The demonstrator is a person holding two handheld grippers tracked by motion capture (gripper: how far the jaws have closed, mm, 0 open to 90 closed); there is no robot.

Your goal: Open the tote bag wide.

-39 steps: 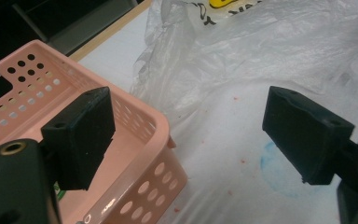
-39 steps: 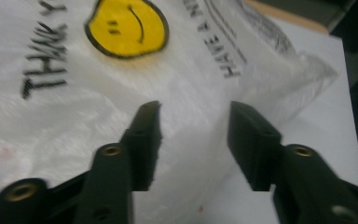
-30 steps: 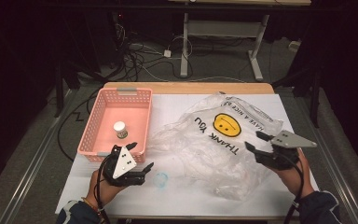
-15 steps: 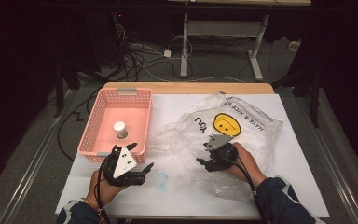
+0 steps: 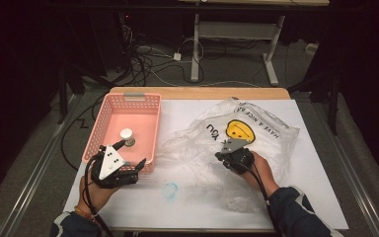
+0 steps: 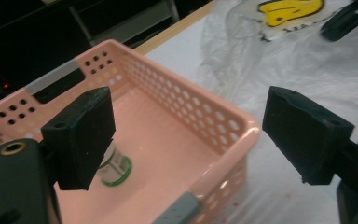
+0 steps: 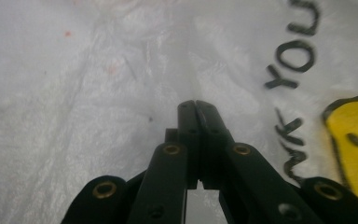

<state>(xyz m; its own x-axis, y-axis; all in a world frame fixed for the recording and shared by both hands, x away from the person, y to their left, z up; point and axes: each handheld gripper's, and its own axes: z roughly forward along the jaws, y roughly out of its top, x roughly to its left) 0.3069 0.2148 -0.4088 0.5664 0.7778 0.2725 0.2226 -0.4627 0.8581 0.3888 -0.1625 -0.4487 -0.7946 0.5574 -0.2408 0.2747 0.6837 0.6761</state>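
Nearest the person, on the white tabletop (image 5: 143, 210), a small bluish ring-like thing (image 5: 169, 189) lies loose between the two hands, a little in front of the left gripper (image 5: 131, 155) and off to its right. I can't make out what it is.

The left gripper hangs at the near right corner of the pink basket (image 5: 94, 133), released and spread wide. One pad hangs over the basket's inside and the other outside the wall, over the tabletop. Nothing sits between them. Just ahead of the inner pad stands a small bottle (image 6: 114, 165), white-capped and upright on the basket floor. My guess is the gripper is lined up to go in after it, or is simply waiting at the rim while the other hand works.

Across from it, well to the right, the right gripper (image 5: 221, 156) has just been closing and now looks clenched, tips pressed together low on the clear plastic bag (image 5: 276, 140). A crease in the film runs straight out from the tips, so it seems to have nipped a fold of the bag, probably to lift a layer and open it.

Beyond and right of those tips sits the bag's yellow smiley print (image 5: 240, 129), and the crumpled bag spreads flat over the tabletop's right half.
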